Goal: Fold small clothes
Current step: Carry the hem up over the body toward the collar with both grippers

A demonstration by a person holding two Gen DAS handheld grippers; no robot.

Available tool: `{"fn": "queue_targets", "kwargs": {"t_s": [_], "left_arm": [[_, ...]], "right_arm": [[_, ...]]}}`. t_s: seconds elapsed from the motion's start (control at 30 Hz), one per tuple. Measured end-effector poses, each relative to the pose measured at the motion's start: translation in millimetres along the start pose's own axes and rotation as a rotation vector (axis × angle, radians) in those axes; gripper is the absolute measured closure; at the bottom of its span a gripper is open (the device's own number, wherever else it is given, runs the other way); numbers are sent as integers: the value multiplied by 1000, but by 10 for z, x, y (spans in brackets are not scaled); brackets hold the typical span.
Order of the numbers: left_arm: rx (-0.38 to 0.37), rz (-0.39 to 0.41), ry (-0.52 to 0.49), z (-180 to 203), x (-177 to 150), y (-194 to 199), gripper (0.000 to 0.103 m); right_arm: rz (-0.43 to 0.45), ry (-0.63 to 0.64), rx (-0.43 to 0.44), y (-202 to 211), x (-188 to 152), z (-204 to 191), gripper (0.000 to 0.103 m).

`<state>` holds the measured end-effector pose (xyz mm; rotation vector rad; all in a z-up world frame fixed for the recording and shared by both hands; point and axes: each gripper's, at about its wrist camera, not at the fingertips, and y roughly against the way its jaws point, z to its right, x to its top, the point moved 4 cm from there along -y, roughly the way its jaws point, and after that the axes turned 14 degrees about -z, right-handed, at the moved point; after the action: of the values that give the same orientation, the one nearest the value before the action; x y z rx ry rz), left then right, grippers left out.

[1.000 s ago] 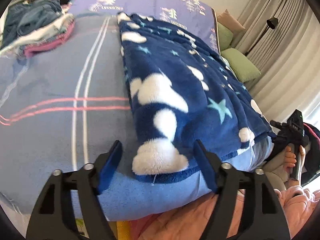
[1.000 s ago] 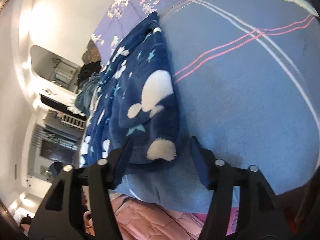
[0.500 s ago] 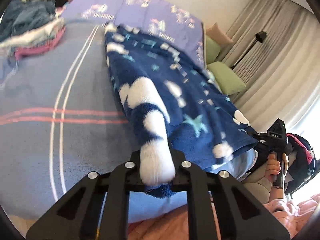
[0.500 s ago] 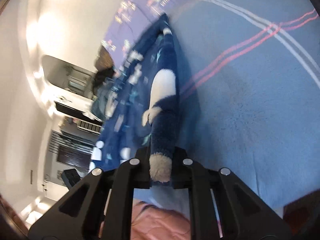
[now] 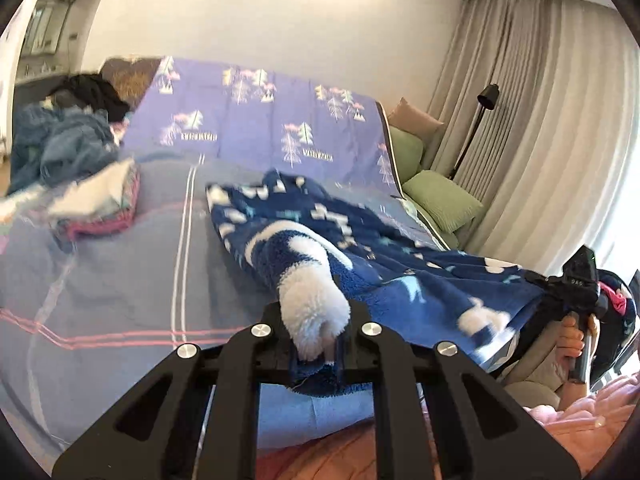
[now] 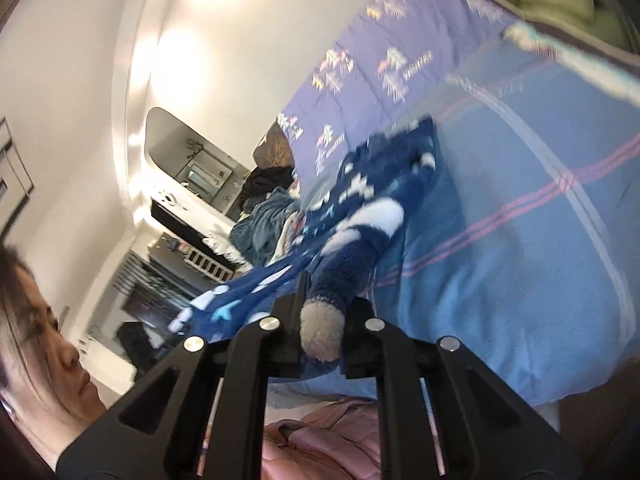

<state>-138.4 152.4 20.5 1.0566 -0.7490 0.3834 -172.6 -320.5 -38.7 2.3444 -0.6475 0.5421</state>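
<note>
Above the striped bedsheet (image 5: 100, 280), left gripper (image 5: 316, 344) and right gripper (image 6: 322, 334) fingers clamped on fleece garment (image 5: 400, 280) corners, bare bed alongside

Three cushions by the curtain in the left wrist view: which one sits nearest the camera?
The bright green ribbed cushion, lowest and frontmost. The darker green cushion lies behind it, and the beige-pink cushion is farthest back, toward the wall.

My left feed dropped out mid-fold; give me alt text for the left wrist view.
The left tongs are shut on a corner of the navy fleece garment, lifted off the blue bed cover. At far right, the right tongs hold the other corner. Folded clothes lie at left.
</note>
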Motion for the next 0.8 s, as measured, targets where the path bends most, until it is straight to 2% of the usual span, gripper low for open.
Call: {"fn": "queue_targets", "kwargs": {"t_s": [0.1, 0.13, 0.2, 0.33, 0.53, 0.8], "left_arm": [[30, 9, -50, 65, 86, -49, 90], [39, 13, -57, 61, 115, -127, 90], [53, 13, -46, 5, 200, -289, 90], [36, 18, 15, -172, 384, -536, 90], [31, 60, 52, -298, 652, -611, 90], [30, 71, 51, -380, 987, -860, 90]], "right_arm": [[41, 56, -104, 28, 62, -49, 92], [45, 60, -111, -26, 119, -24, 92], [48, 55, -94, -158, 225, 5, 92], [84, 56, -56, -335, 430, 56, 91], [140, 57, -113, -475, 745, 127, 91], [167, 76, -129, -630, 1062, 185, 91]]}}
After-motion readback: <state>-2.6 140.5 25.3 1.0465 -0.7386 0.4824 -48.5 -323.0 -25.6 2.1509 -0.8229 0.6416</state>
